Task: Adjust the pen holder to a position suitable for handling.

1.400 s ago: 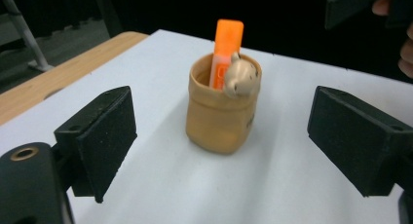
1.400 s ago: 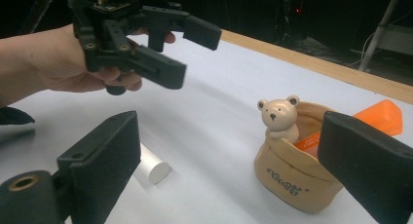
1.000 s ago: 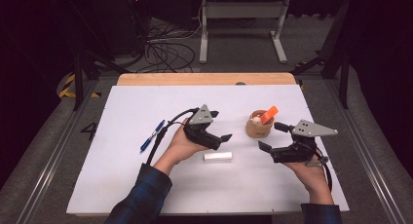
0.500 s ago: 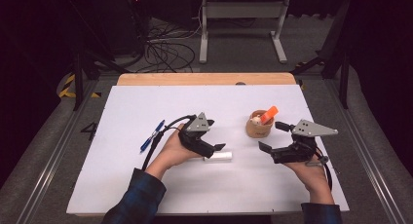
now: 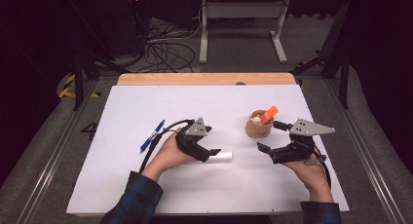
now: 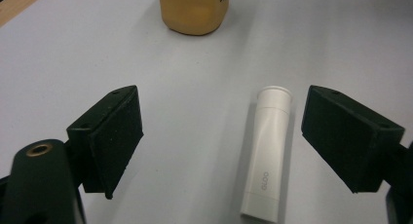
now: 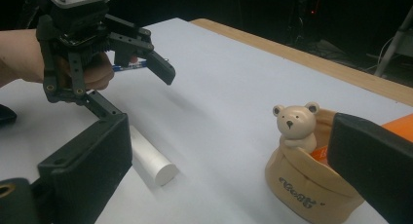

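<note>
One white capped tube (image 6: pixel 267 158) flat between left tool's (image 6: pixel 221 141) open, narrowing jaws.

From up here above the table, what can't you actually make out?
- Orange thing in the bear pot: mostly sunk inside; in the right gripper view a jaw covers it.
- Pen: too small in the high view to read.
- White tube: near end under the left gripper; its lettering is too small.
</note>
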`<state>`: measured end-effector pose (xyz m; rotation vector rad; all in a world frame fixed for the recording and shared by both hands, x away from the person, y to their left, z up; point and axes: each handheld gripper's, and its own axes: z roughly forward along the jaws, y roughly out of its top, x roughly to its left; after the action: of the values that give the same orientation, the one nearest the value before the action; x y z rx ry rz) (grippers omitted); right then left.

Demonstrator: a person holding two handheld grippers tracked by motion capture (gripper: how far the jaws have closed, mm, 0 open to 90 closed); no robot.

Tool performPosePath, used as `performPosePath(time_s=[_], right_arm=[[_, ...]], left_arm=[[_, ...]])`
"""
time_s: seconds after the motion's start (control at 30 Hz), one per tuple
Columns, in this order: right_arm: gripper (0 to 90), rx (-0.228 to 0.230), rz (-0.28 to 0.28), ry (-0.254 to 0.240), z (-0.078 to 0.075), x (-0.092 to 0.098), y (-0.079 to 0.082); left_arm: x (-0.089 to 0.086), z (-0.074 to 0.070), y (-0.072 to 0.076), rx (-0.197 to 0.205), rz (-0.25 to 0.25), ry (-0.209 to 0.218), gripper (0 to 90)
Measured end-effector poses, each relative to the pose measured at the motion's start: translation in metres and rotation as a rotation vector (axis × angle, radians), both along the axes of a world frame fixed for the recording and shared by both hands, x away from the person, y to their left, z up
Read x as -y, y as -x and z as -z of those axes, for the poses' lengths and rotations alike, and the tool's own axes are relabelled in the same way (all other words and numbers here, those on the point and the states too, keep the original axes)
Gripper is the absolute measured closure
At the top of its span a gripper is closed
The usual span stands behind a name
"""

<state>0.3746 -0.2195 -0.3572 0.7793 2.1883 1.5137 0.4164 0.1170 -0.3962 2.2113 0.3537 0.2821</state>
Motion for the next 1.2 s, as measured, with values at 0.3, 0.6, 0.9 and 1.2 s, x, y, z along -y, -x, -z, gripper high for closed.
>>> performPosePath(time_s=[0.3,0.6,0.9,1.2], right_arm=[[3.4,-0.001,-0.02,0.034,0.001,-0.003,0.0],[5.5,-0.007,-0.044,0.04,0.0,-0.003,0.001],[5.9,-0.022,-0.054,0.05,0.002,-0.004,0.001],[6.7,-0.022,-0.066,0.045,0.002,-0.006,0.001]], left_arm=[[-0.001,0.004,0.002,-0.012,0.02,-0.042,17.9],[0.003,0.012,0.0,-0.024,0.095,-0.104,28.1],[0.004,0.019,0.001,-0.083,0.163,-0.146,39.2],[0.006,0.026,0.0,-0.107,0.177,-0.181,48.4]])
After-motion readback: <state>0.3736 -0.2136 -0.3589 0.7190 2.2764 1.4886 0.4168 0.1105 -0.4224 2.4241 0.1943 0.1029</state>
